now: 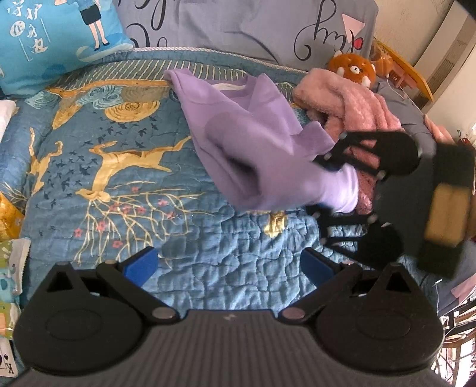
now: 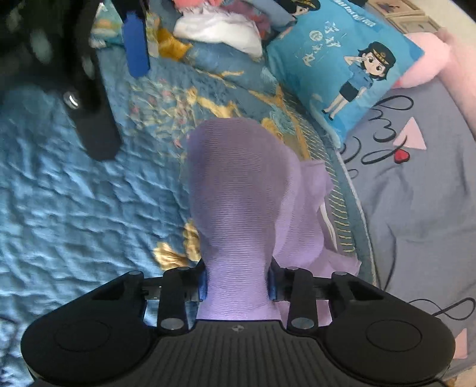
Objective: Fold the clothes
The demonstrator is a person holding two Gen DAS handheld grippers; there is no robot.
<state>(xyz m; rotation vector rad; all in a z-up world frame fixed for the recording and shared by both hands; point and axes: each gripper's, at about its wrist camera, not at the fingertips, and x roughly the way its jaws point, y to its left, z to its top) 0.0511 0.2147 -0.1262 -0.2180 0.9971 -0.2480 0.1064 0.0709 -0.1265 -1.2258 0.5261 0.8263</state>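
Note:
A lilac sweatshirt lies crumpled on the blue patterned quilt, its neck with a white label towards the pillows. My right gripper comes in from the right, shut on a sleeve end of it and lifting it off the quilt. In the right wrist view the lilac cloth is pinched between the blue pads of my right gripper and drapes forward, hiding the quilt behind it. My left gripper hovers open over bare quilt in front of the sweatshirt, nothing between its fingers.
A pink fleece garment and an orange plush toy lie right of the sweatshirt. A blue cartoon pillow and a grey-lilac pillow line the far side. White and mixed cloths are heaped beyond the left gripper.

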